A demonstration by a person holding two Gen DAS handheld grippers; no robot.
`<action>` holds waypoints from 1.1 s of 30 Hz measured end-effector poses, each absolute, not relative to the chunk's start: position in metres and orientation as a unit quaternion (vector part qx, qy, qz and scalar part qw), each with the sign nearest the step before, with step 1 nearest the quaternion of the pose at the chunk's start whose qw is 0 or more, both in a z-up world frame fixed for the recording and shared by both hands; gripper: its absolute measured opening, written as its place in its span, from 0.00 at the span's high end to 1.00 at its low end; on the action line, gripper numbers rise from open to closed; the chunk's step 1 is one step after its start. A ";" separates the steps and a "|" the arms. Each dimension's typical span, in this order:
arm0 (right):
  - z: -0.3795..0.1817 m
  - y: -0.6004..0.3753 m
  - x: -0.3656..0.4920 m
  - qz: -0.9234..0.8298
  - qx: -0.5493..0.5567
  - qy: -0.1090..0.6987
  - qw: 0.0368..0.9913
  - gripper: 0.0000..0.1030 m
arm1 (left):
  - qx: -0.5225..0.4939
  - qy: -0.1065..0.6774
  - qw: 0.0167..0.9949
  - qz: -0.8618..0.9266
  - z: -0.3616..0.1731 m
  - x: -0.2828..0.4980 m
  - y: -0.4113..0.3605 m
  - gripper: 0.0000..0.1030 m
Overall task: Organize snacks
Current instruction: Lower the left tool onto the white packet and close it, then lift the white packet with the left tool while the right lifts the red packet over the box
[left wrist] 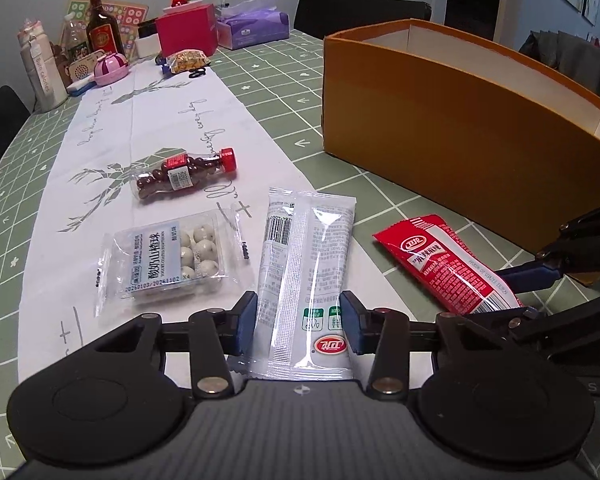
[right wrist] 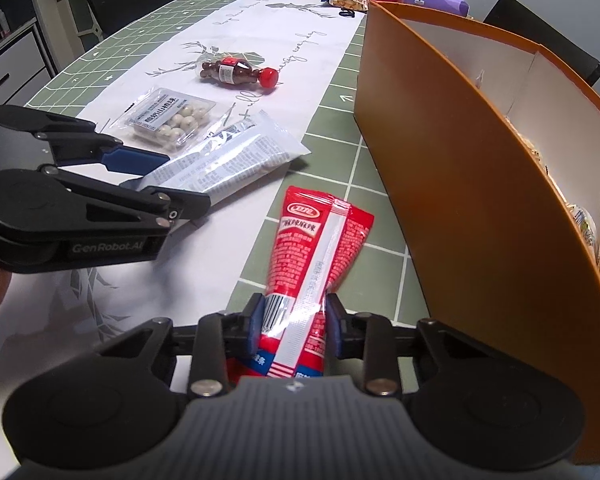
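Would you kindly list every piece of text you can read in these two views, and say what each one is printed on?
"GenRobot.AI": side of the black left gripper.
"酸奶山楂球": label of the clear tray pack of white balls.
"20260103/20261102": same label.
"麻辣麻辣": red snack packet pinched in the right gripper.
"Burn calories": white bottle.
Fine print on the white snack packet and the brown candy bottle's label: too small to read.

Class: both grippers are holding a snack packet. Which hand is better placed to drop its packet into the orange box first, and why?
Right. The right gripper, shut on the red packet, sits beside the orange box; the left gripper, on the white packet, is farther away.
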State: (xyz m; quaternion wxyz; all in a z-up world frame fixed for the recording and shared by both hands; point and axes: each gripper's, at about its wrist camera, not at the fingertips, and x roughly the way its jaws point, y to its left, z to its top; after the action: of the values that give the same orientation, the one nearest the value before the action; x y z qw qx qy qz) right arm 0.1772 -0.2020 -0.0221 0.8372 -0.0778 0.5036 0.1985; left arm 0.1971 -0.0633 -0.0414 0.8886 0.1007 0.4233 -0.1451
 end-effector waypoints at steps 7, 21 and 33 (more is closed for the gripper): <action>-0.015 -0.202 0.175 0.201 -0.080 0.497 0.841 0.72 | 0.093 0.412 0.896 -0.138 -0.028 0.194 -0.055 0.51; 0.030 -0.206 0.176 0.213 -0.055 0.458 0.861 0.73 | 0.066 0.382 0.915 -0.111 0.014 0.191 -0.033 0.51; 0.077 -0.217 0.182 0.223 -0.019 0.411 0.884 0.73 | 0.046 0.352 0.931 -0.083 0.058 0.189 -0.022 0.51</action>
State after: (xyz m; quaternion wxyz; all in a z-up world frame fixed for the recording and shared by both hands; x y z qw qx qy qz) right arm 0.1815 -0.2173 0.0769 0.8838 -0.0192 0.4109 0.2229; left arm 0.1891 -0.0224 0.0584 0.9311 0.0460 0.3522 -0.0832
